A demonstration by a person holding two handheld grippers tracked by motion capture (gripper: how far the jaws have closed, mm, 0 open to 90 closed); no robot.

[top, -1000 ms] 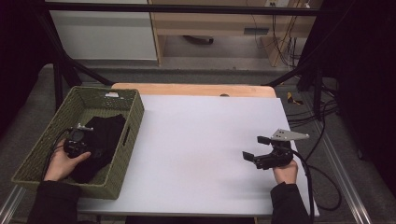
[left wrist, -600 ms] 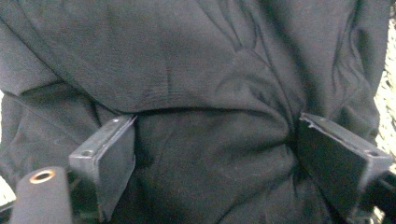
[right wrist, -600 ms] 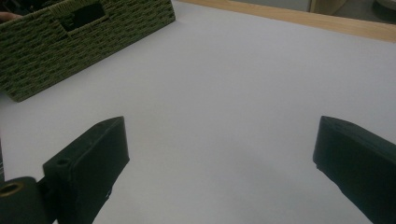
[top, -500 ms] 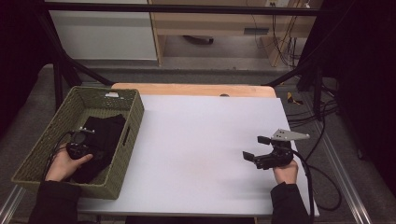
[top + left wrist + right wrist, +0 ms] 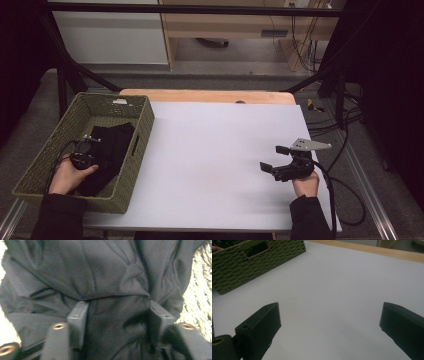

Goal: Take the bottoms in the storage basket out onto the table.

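Note:
A black cloth (image 5: pixel 114 142) lies crumpled in a green wicker basket (image 5: pixel 141 107) at the table's left. My left gripper (image 5: pixel 88 146) points down into the basket onto the cloth. In the left gripper view its jaws have just been closing, and the left gripper (image 5: pixel 118 315) now pinches a raised fold of the black cloth (image 5: pixel 100 272) between its pads. My right gripper (image 5: pixel 273 158) rests low over the white table (image 5: pixel 215 135) at the right, pointing left. In its own view the right gripper (image 5: pixel 329 322) stands open with nothing between the jaws.
The basket (image 5: pixel 249 262) stands far off to the left in the right gripper view, a handle slot in its wall. Wicker weave (image 5: pixel 200 302) shows beside the cloth. A wooden strip (image 5: pixel 205 96) runs along the table's far edge. Cables trail off the right side.
The left gripper's jaws have narrowed onto the cloth inside the basket. Both hands have stayed where they were.

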